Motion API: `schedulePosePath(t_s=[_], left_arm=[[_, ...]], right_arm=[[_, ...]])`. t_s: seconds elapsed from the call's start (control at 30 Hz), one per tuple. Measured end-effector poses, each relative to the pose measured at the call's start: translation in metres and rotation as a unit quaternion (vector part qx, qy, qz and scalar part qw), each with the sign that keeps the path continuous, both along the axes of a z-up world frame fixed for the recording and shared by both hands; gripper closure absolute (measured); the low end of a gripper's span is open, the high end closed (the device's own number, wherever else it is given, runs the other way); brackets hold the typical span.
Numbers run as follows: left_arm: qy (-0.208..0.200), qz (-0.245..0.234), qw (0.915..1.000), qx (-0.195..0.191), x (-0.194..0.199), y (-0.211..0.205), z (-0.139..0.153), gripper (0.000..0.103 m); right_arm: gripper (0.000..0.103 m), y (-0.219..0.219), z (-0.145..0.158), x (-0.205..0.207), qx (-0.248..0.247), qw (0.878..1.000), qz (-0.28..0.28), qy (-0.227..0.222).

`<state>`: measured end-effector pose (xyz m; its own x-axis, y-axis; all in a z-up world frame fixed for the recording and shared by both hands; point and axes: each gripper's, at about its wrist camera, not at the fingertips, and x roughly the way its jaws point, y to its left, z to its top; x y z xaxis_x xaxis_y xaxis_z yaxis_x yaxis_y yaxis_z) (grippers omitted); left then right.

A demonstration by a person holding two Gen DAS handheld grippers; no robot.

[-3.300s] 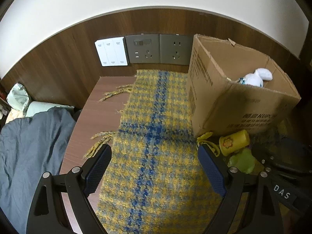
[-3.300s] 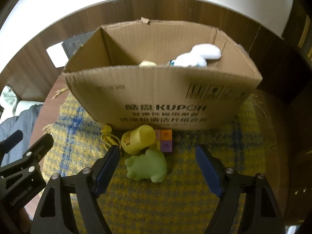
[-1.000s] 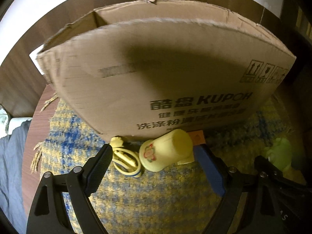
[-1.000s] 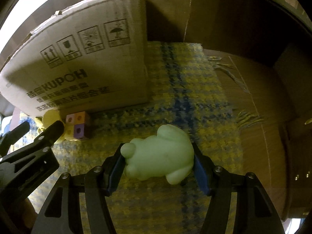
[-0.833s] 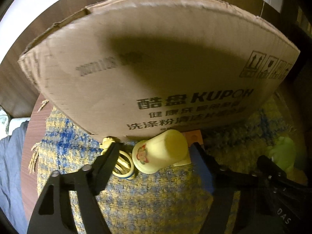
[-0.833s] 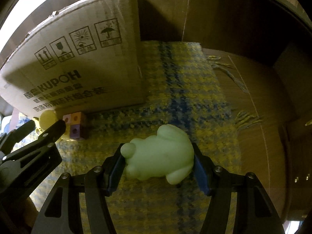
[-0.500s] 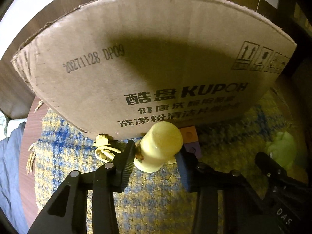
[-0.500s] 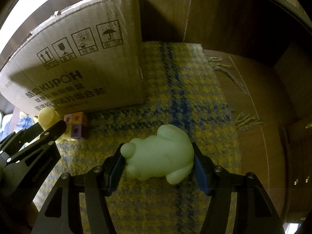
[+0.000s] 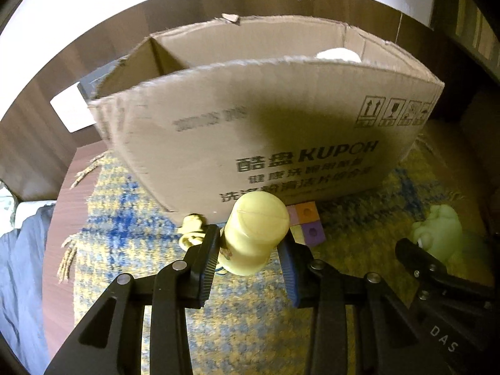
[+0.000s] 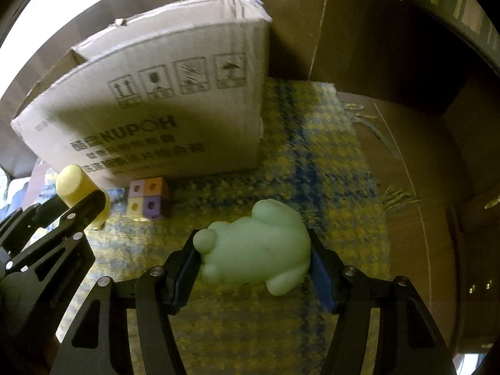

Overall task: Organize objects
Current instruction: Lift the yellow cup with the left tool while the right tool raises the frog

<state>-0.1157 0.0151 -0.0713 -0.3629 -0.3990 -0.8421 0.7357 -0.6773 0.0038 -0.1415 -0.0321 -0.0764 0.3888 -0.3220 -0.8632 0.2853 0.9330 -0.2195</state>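
My left gripper (image 9: 249, 251) is shut on a pale yellow cup (image 9: 254, 231) and holds it in front of the open cardboard box (image 9: 281, 143). My right gripper (image 10: 254, 264) is shut on a light green frog toy (image 10: 256, 256), held above the checked cloth (image 10: 312, 168) to the right of the box (image 10: 162, 115). The cup (image 10: 75, 186) and left gripper show at the left of the right wrist view. The frog (image 9: 437, 234) shows at the right of the left wrist view. A white soft toy (image 9: 337, 54) lies inside the box.
A block of coloured cubes (image 10: 148, 198) sits on the cloth against the box front. A small yellow ringed toy (image 9: 192, 229) lies left of the cup. The wooden tabletop (image 10: 422, 187) is bare to the right. Wall switches (image 9: 73, 111) and dark bedding (image 9: 18, 265) are at the left.
My left gripper closed on the yellow cup and lifted it, so the box opening now shows. My right gripper keeps its hold on the frog and has risen slightly.
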Motion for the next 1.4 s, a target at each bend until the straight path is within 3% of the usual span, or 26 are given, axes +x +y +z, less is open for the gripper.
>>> schedulePosePath(t_s=[0.43,0.47,1.4], left_arm=[[0.014,0.026,0.9995,-0.013,0.023,-0.006,0.028,0.066],[0.011,-0.056,0.9982,-0.015,0.024,-0.005,0.031,0.066],[0.06,-0.066,0.9948,-0.049,0.044,-0.013,0.113,0.066]], right_arm=[[0.04,0.031,0.026,-0.003,-0.007,0.999,0.024,-0.022],[0.04,0.033,0.029,-0.003,-0.007,0.999,0.025,-0.024],[0.04,0.063,0.112,0.002,-0.018,0.994,0.058,-0.089]])
